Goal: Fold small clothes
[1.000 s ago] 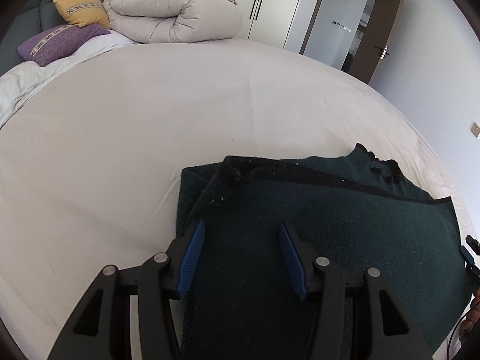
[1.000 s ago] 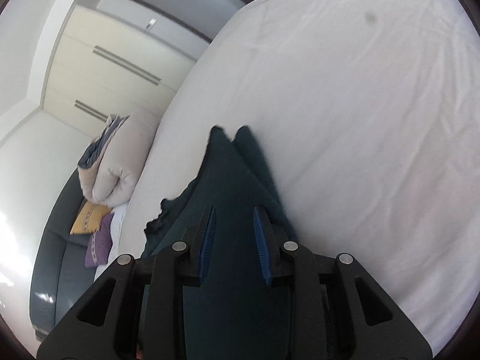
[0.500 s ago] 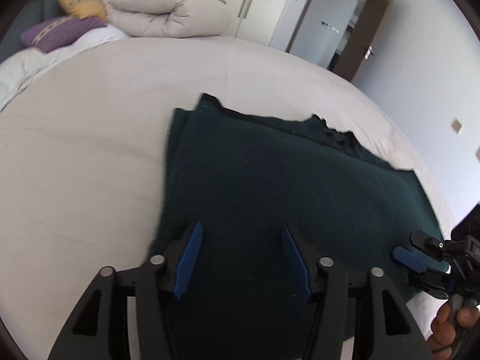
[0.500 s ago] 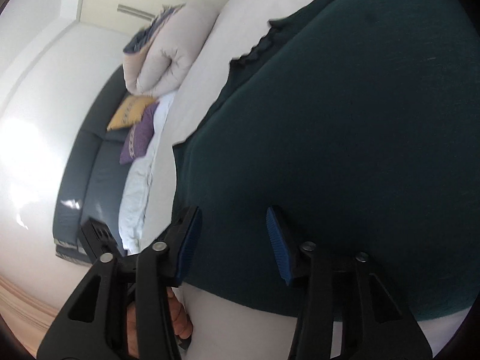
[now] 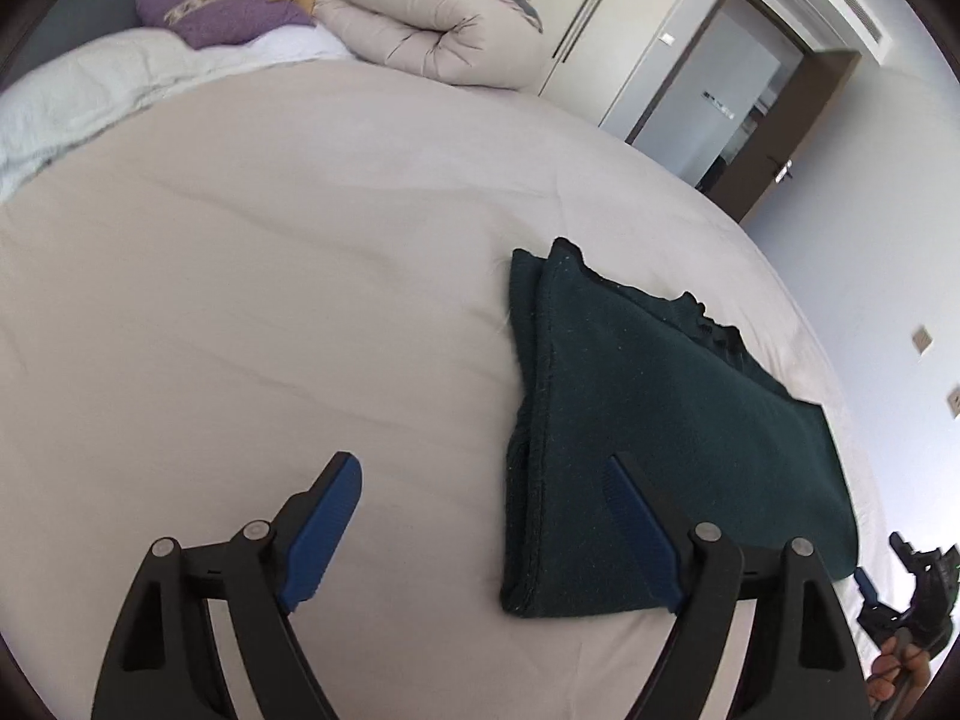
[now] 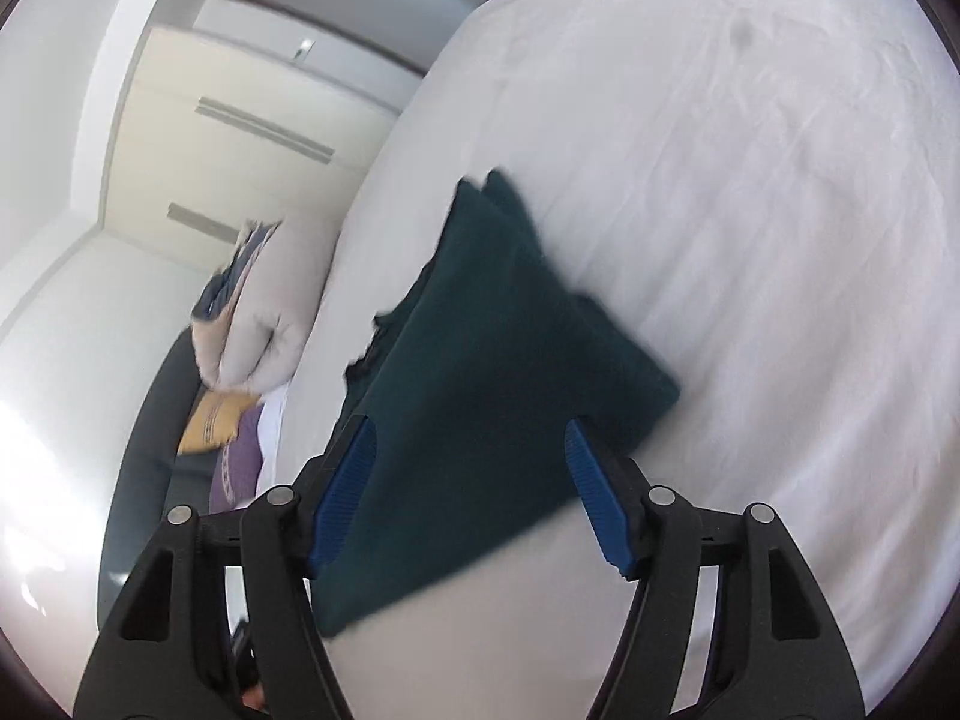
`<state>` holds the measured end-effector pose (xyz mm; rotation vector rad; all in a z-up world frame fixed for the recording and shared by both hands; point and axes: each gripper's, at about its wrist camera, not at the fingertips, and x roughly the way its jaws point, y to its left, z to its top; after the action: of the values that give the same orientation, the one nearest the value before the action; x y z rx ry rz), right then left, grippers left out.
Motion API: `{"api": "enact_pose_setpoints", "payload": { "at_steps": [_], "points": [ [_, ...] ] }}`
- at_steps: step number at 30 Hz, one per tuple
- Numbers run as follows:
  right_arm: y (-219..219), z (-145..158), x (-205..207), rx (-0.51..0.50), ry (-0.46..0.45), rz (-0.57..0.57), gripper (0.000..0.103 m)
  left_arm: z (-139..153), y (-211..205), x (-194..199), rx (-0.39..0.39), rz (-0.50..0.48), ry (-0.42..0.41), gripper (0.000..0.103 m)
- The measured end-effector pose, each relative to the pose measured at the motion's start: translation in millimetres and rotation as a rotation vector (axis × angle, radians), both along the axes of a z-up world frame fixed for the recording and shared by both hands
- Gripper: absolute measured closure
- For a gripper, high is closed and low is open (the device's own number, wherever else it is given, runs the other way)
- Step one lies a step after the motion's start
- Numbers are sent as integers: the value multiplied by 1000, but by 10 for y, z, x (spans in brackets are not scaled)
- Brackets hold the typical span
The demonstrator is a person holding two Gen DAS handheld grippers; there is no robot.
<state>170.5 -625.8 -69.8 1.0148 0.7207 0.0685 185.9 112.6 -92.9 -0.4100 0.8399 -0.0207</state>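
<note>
Two wrist fisheyes looking low across one bed

The left wrist camera is sitting just behind the left claw (image 5: 483, 483), looking forward and down over the bed (image 5: 240, 300) toward the rolled duvet (image 5: 420, 18), wardrobe and door, with the folded dark green garment (image 5: 660, 432) close on its right. The right wrist camera is riding behind the right claw (image 6: 471, 450), rolled sideways and hovering close over that garment (image 6: 480, 372). Both views are sharing the garment, the bed sheet, the duvet (image 6: 270, 300) and the pillows.
</note>
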Motion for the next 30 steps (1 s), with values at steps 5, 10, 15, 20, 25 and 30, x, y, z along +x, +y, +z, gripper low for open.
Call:
{"api": "enact_pose_setpoints", "payload": {
  "at_steps": [5,10,15,20,25,30],
  "points": [
    [484,144,17,-44,-15,130,38,179,-144,-51,90,-34,-23,19],
    [609,472,-143,-72,-43,200,38,190,-202,-7,127,-52,-11,19],
    [743,552,-106,-66,-43,248,38,110,-237,112,132,-74,15,19],
    [954,553,56,-58,-42,310,38,-17,-311,276,116,-111,51,19],
    [1158,529,319,-56,-51,380,38,-255,-257,483,-109,-148,131,21],
    [1315,499,537,-57,-54,438,38,-365,-172,608,-251,-175,177,21]
  ]
}}
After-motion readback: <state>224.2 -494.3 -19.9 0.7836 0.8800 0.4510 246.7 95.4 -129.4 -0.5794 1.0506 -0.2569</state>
